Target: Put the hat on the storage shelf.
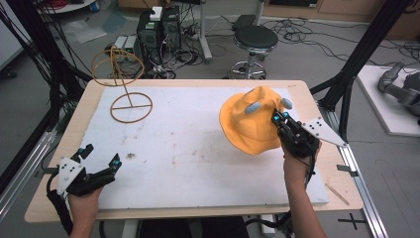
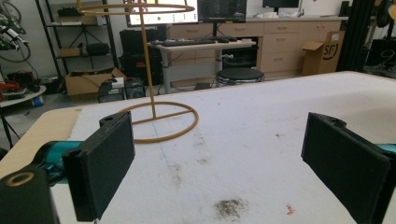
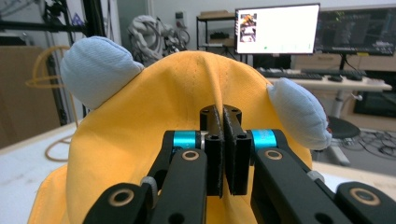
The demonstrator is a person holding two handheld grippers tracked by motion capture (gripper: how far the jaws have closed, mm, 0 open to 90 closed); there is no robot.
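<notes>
Right tool (image 1: 279, 118) is clamped shut on a pinch of the yellow hat (image 1: 250, 121), jaws pressed together with a fold of fabric between them in the right gripper view. Hat sits at the right side of the white surface (image 1: 198, 148), partly lifted off it by the pinch and drooping below the tool. Two pale blue stuffed ears (image 3: 95, 70) stick up from the crown on either side of the grip.

Left tool (image 1: 101, 161) rests low at the near-left corner, jaws spread wide, nothing between them.

Wire hat stand (image 1: 130, 101) is at the far left, well apart from the hat: ring base on the surface, thin upright post, ring on top.

Likely step: carrying the hat over to the stand.

Risks:
- Grip holds only a thin fold, so the fabric could slide out under the hat's own weight during the carry.
- Hanging brim may drag on the surface and tug the pinch loose.
- Stand looks light and narrow, so a sideways nudge from the hat or tool could tip it.
- Limp hat may land off-centre on the top ring and slip off when released.
- Left tool is far from the stand, so nothing steadies it.
</notes>
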